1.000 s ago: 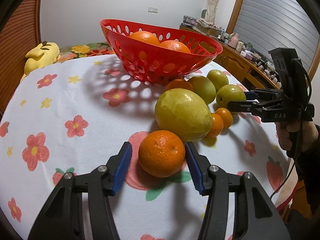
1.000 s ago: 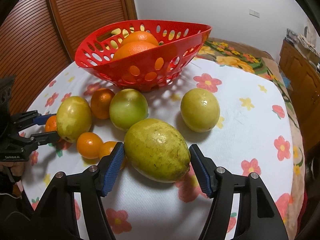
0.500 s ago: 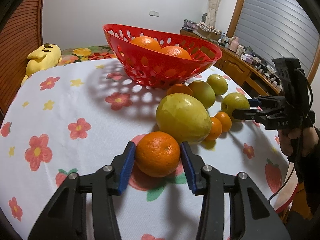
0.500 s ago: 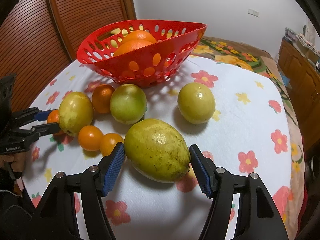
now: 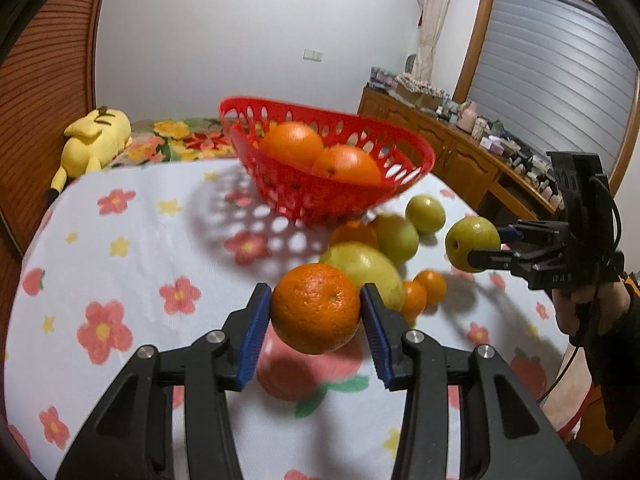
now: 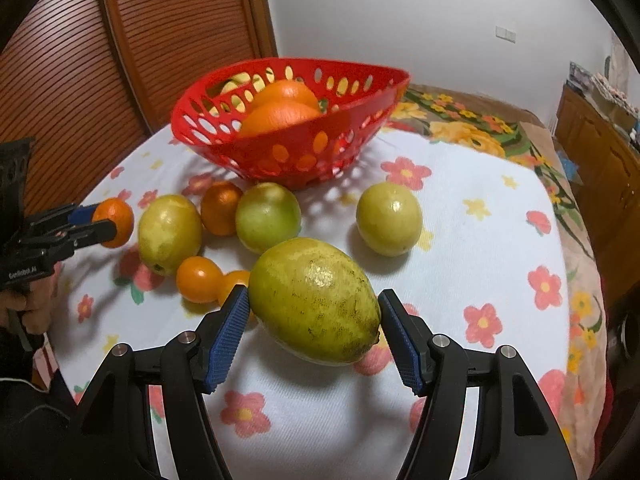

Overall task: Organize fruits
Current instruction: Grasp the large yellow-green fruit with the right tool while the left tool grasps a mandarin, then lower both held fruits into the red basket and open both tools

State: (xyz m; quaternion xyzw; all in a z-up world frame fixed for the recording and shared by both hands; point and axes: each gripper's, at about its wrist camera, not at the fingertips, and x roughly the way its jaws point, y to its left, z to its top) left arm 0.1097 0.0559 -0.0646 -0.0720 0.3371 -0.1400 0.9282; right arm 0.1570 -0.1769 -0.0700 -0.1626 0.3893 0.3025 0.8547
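- Blue pads (image 5: 253, 334) of left gripper (image 5: 316, 332) pressed against both sides of an orange (image 5: 316, 308); jaws just closed in on it within the last second, narrow gap, fruit clamped between them.
- Orange clear of the cloth, shadow beneath it on the flowered tablecloth (image 5: 120, 264).
- Right gripper (image 6: 314, 338) about half open, pads flanking a large yellow-green mango-shaped fruit (image 6: 316, 300); left pad touching or nearly so, a sliver of gap at the right pad. Cannot tell whether pressed; fruit appears to rest on the cloth.
- Red perforated basket (image 6: 288, 148) at far side of table, two large oranges (image 6: 280, 104) inside.
- On the cloth between basket and grippers: yellow-green pear-like fruit (image 6: 170, 232), darker orange (image 6: 221, 208), green round fruit (image 6: 267, 216), another green round fruit (image 6: 389, 218) apart to the right, two small tangerines (image 6: 199, 279) touching each other just beside the big fruit.
- Yellow plush toy (image 5: 94, 142) beyond the table edge, against a slatted wooden door.
- Wooden sideboard (image 5: 452, 156) with clutter along far wall.
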